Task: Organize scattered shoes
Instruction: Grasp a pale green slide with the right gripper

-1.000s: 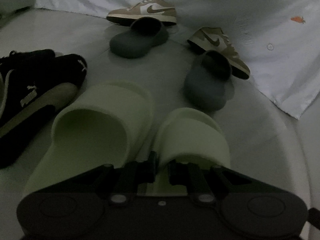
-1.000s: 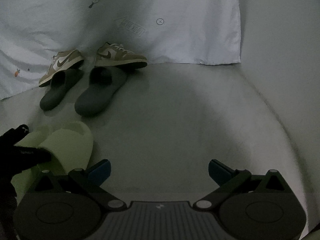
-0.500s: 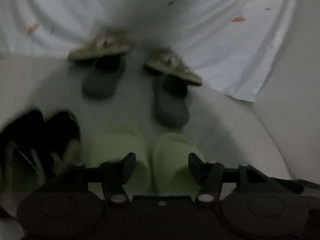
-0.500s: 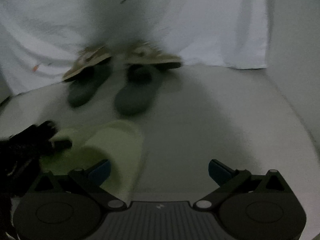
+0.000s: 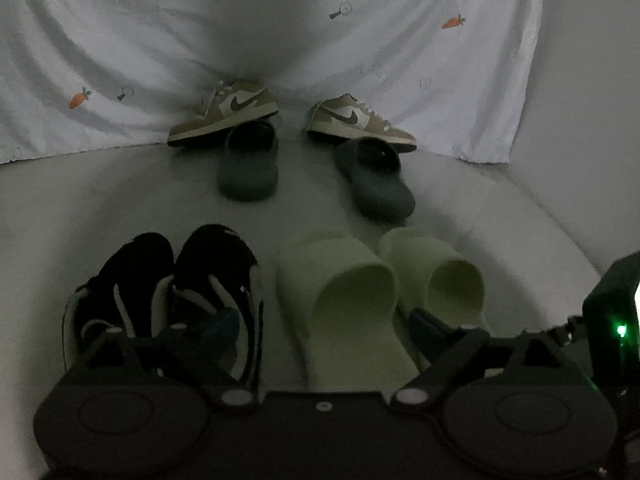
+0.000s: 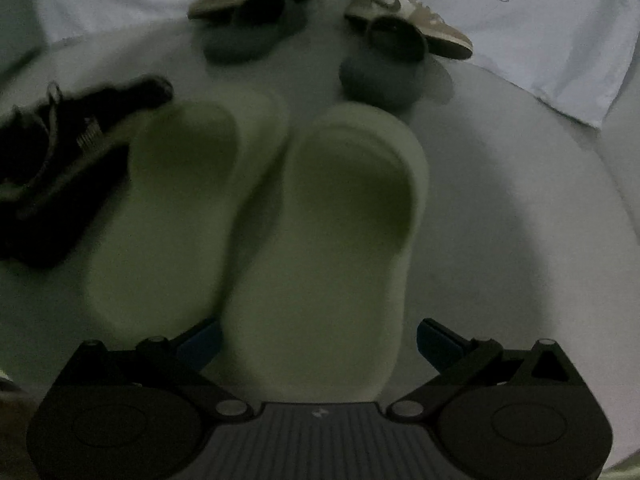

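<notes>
Two pale green slides lie side by side on the grey floor: the left slide (image 5: 340, 300) and the right slide (image 5: 440, 276). Two black sneakers (image 5: 168, 292) lie paired to their left. Two dark grey slides (image 5: 248, 160) (image 5: 376, 180) and two tan sneakers (image 5: 224, 112) (image 5: 360, 120) sit farther back, spread apart. My left gripper (image 5: 324, 328) is open and empty, raised behind the green slides. My right gripper (image 6: 318, 338) is open, its jaws on either side of the right green slide's (image 6: 340, 240) heel without closing on it. The left green slide (image 6: 172, 208) lies beside it.
A white sheet (image 5: 120, 40) with small carrot prints hangs at the back, down to the floor behind the tan sneakers. Part of the right gripper's body with a green light (image 5: 616, 328) shows at the right edge of the left wrist view.
My left gripper let go of the right green slide, opened and pulled back and up. My right gripper moved left and forward until its open jaws straddle the right green slide's heel.
</notes>
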`<state>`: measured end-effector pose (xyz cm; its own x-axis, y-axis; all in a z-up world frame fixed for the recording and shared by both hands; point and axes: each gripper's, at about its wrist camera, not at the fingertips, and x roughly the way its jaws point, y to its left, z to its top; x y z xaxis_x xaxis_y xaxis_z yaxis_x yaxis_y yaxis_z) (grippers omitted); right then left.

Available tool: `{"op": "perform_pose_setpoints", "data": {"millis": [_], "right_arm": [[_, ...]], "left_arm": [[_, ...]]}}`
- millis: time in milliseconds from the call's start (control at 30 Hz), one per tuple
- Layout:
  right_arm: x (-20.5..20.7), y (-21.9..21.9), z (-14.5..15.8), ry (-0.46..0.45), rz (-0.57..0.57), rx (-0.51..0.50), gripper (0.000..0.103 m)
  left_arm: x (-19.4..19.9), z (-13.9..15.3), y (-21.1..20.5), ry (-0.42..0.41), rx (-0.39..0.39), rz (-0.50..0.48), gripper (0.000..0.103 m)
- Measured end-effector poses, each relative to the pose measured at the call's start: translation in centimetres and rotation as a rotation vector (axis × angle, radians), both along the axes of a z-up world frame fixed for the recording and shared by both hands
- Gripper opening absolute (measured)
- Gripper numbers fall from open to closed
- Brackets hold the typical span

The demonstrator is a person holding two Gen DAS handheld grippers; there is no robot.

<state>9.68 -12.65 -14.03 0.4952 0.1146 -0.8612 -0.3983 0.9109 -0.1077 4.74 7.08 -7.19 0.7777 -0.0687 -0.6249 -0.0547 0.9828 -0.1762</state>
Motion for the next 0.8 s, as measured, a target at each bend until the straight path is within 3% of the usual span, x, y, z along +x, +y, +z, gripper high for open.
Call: {"op": "perform_pose_setpoints", "data": {"millis": [133, 267, 300, 367, 567, 600, 633, 667, 800], "right_arm": [[0.2, -0.5, 0.2, -0.032, -0.04, -0.067, 0.103], [0.9, -3.1, 0.4, -0.1, -0.208, -0.171, 0.101], [1.3, -4.3, 0.6, -0.141, -0.271, -0.212, 0.096], [1.6, -5.1, 0.9, -0.155, -0.291, -0.212, 0.083], [1.5, -5.4, 2.6, -0.094, -0.146, 0.028, 0.05], [1.5, -5.1, 2.9, -0.086, -0.091, 0.063, 0.038], [1.6, -5.0, 2.9, -0.079, -0.067, 0.083, 0.014], [2.0, -4.8, 2.8, -0.046, -0.03, 0.125, 0.006], [4.0, -5.1, 1.9, 0.077, 0.023, 0.233, 0.005]], "left_arm": [[-0.3, 0.5, -0.6, -0.021, 0.006, -0.028, 0.092], [-1.3, 0.8, -1.8, -0.029, 0.005, -0.059, 0.092], [-1.1, 0.8, -2.2, -0.029, 0.006, -0.066, 0.092], [-1.0, 0.8, -2.6, -0.031, 0.005, -0.073, 0.092], [0.0, 1.1, -4.2, -0.057, 0.007, -0.067, 0.093], [0.1, 1.1, -4.3, -0.061, 0.009, -0.062, 0.094], [0.3, 1.1, -4.4, -0.064, 0.01, -0.052, 0.096], [0.2, 1.2, -4.4, -0.065, 0.011, -0.049, 0.097], [0.3, 1.5, -4.7, -0.072, 0.026, -0.018, 0.098]]}}
